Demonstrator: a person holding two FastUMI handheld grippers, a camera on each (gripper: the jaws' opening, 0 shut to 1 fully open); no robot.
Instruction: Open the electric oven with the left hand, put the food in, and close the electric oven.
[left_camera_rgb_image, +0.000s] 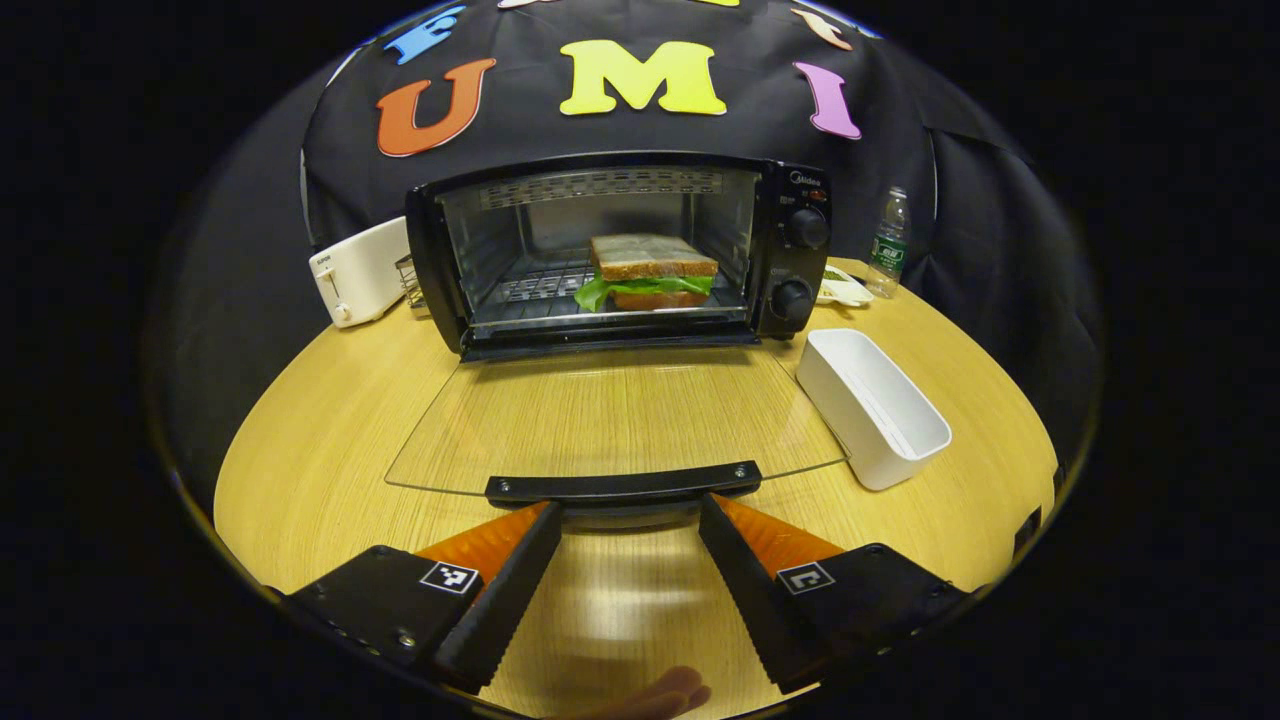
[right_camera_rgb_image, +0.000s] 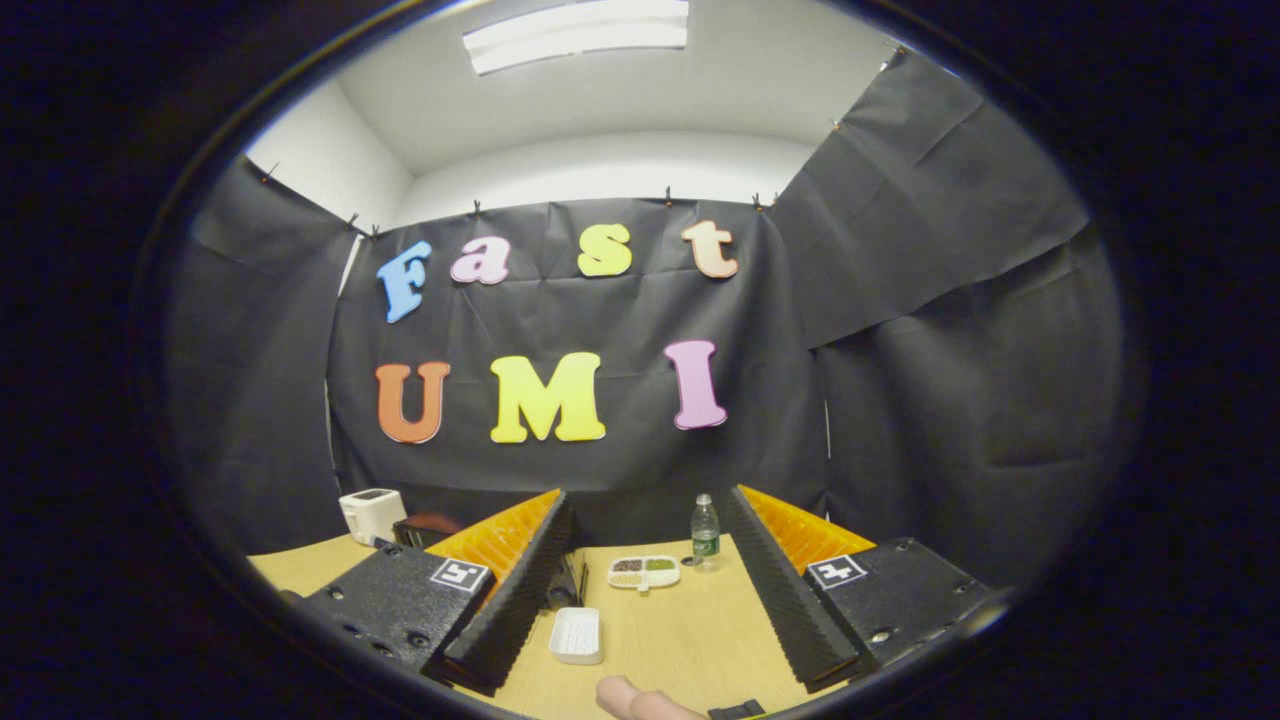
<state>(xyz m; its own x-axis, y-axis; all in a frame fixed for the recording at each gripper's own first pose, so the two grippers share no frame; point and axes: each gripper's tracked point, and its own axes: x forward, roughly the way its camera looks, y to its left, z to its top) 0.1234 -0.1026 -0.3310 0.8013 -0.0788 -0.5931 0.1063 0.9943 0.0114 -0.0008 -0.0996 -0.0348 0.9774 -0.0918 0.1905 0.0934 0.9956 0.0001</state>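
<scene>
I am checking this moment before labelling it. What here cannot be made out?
- Oven dial settings: too small, left gripper view.
- Oven in right gripper view: mostly hidden behind that gripper's finger.
- Contents of the divided dish: too small.
- White bin's near inner wall: hidden by its own rim.

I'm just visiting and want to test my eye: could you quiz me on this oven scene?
1. True or false: the glass door of the black electric oven hangs open.
2. What lies on the oven's wire rack? A) a sandwich with brown bread and green lettuce B) a pizza C) nothing
3. Fill in: the left gripper is ____ at the door's black handle.

Key: 1 true; 2 A; 3 open.
</scene>
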